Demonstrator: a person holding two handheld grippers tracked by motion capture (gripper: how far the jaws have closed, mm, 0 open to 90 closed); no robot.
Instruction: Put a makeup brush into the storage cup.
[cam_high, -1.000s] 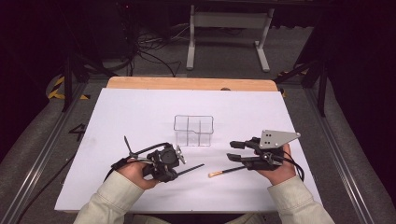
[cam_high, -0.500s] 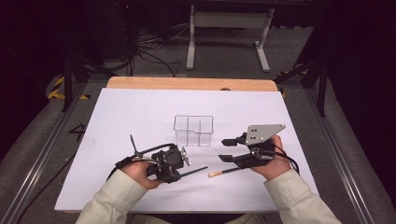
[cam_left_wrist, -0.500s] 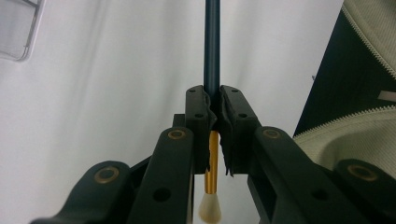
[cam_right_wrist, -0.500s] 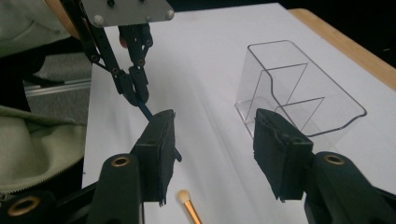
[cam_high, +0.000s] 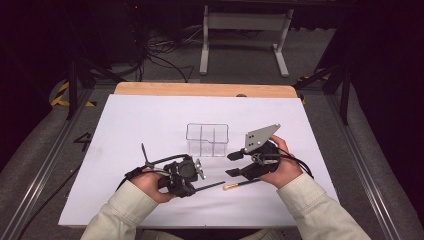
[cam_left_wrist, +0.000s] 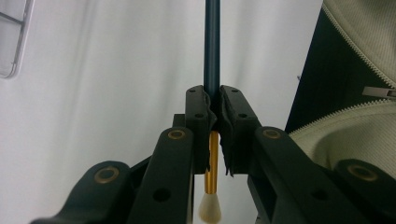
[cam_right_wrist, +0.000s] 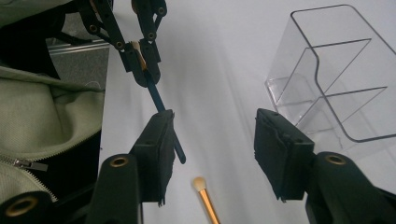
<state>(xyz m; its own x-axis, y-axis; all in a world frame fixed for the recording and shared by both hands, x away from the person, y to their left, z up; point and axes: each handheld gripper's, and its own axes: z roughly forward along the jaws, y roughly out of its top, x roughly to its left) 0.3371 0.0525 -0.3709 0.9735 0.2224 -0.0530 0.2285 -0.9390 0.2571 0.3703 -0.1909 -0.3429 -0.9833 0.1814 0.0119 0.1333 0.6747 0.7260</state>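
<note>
While the left gripper (cam_high: 200, 181) sits low and left of centre in the high view, its jaws are clamped tight on a dark-handled makeup brush (cam_high: 209, 186). From the left gripper view, that brush (cam_left_wrist: 211, 51) runs straight up the middle of the frame, its gold ferrule and pale tip showing below the pads (cam_left_wrist: 201, 109) and the dark handle reaching on over the white table cover (cam_high: 150, 120).

To the right of centre in the high view, the right gripper (cam_high: 234, 164) lies on its side in the person's hand, grey plate uppermost. Its jaws have just been opening and now stand partly apart, pressing on nothing. Seen from the right gripper view, its 2 pads (cam_right_wrist: 275, 140) stand apart with bare white cover between them, and a second brush (cam_right_wrist: 206, 199) with a gold ferrule lies on the cover at the lower middle of the frame. In the high view this second brush (cam_high: 239, 184) lies just below the right gripper.

At centre frame in the high view stands a clear plastic organizer (cam_high: 207, 139), divided into compartments, just up and left of the right gripper.
</note>
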